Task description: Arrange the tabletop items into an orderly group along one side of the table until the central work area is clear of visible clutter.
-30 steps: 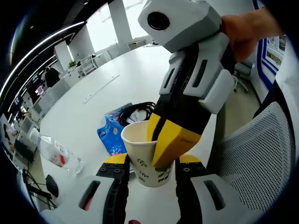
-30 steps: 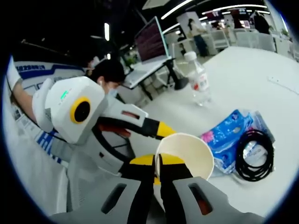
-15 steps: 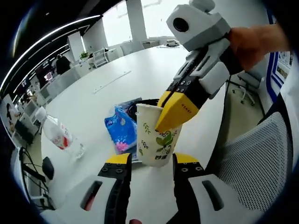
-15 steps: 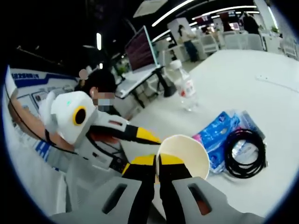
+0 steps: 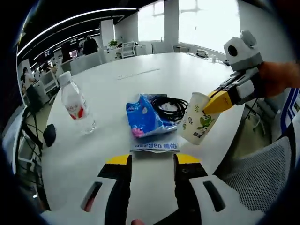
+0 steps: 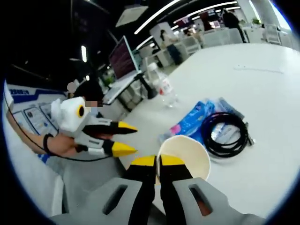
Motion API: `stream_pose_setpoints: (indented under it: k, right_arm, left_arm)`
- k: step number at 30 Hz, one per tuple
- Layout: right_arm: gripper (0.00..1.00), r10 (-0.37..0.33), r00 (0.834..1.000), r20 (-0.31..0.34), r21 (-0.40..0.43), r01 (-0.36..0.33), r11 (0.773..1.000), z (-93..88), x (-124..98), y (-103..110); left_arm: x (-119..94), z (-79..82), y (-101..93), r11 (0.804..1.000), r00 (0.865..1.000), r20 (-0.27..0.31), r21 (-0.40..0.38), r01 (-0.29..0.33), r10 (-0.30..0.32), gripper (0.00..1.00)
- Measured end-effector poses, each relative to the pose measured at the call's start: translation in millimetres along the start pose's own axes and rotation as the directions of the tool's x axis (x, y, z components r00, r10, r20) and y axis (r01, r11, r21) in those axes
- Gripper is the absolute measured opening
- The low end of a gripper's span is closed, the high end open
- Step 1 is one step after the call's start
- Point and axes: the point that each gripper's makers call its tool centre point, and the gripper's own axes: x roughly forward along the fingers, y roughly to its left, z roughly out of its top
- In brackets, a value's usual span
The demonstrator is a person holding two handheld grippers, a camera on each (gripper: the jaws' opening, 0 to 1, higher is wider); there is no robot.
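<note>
Your right gripper [image 6: 157,161] pinches the paper cup [image 5: 198,123] aloft by its rim, your left gripper [image 5: 152,159] gapes empty, while bottle [image 5: 76,104], tissue pack [image 5: 143,120] and cable [image 5: 169,106] remain ungrouped mid-table.

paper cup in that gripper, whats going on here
A person holds a gripper in each hand over a white table. The right gripper is shut on the rim of a paper cup, holding it tilted above the table edge. The left gripper is open and holds nothing. A water bottle, a blue tissue pack and a coiled black cable lie mid-table.
</note>
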Motion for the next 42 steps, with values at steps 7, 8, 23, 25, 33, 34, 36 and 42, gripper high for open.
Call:
stream_pose_setpoints:
  k: [7, 8, 23, 25, 33, 34, 36, 42]
  right_arm:
    - [0.0, -0.013, 1.0, -0.015, 0.007, 0.013, 1.0, -3.3, -2, -5]
    - [0.0, -0.014, 1.0, -0.018, 0.007, 0.014, 1.0, -3.3, -1, -6]
    - [0.0, 0.028, 0.997, -0.073, -0.074, -0.033, 0.997, 18.7, 30, 9]
    - [0.0, 0.031, 0.996, -0.084, -0.09, -0.039, 0.995, 22.9, 34, 11]
    - [0.0, 0.047, 0.992, -0.115, -0.174, -0.067, 0.982, 56.4, 59, 19]
    - [0.0, 0.05, 0.992, -0.115, -0.182, -0.07, 0.981, 60.4, 62, 21]
    - [0.0, 0.056, 0.992, -0.117, -0.2, -0.079, 0.977, 69.8, 70, 24]
    - [0.0, 0.055, 0.989, -0.137, -0.275, -0.092, 0.957, 94.9, 91, 30]
  left_arm:
    - [-7, 0.6, 16.7, 0.997, 0.999, 0.018, -0.057, -0.044, 0.045, 0.36]
    - [-8, 0.4, 19.3, 0.996, 0.998, 0.021, -0.068, -0.053, 0.055, 0.37]
    - [-25, 0.1, 41.5, 0.973, 0.989, 0.059, -0.196, -0.124, 0.138, 0.37]
    - [-28, -2.0, 43.8, 0.97, 0.987, 0.06, -0.207, -0.131, 0.146, 0.38]
    - [-41, -9.4, 45.3, 0.96, 0.985, 0.061, -0.24, -0.143, 0.162, 0.38]
    - [-42, -9.2, 45.6, 0.96, 0.985, 0.064, -0.242, -0.142, 0.161, 0.38]
    - [-42, -9.4, 46.7, 0.959, 0.985, 0.07, -0.245, -0.139, 0.16, 0.38]
    - [-44, -6.9, 48.0, 0.96, 0.984, 0.084, -0.249, -0.131, 0.156, 0.39]
